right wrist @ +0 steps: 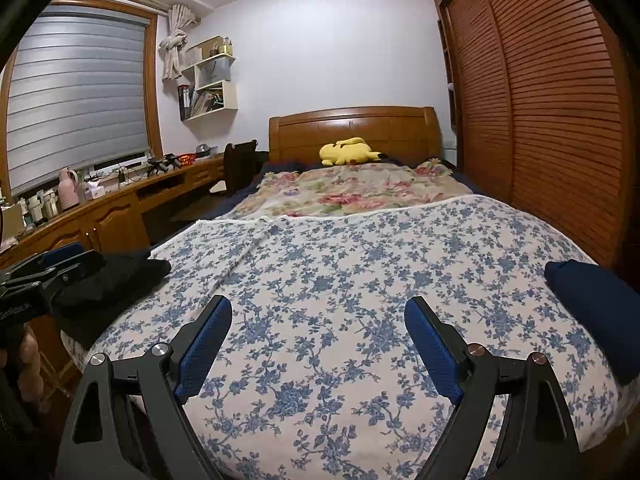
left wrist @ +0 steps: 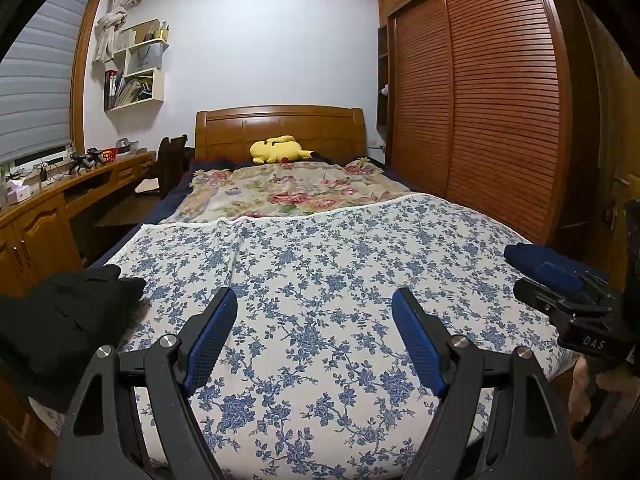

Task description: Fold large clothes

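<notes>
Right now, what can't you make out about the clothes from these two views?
- Black garment: left wrist view, cut by left edge and the left tongs; type unclear.
- Navy garment: right wrist view, runs off right edge; folded state unclear.
- Same navy garment, left wrist view: partly hidden behind the right tongs.

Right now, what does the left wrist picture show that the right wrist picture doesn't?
Only the left wrist view shows the right hand-held gripper, from the side. Only the right wrist view shows a pink flask on the desk and the left hand-held gripper from the side. Both share the blue flowered bedspread, black clothes, folded navy garment, yellow plush toy and wardrobe. Each view's own gripper is open and empty.
</notes>
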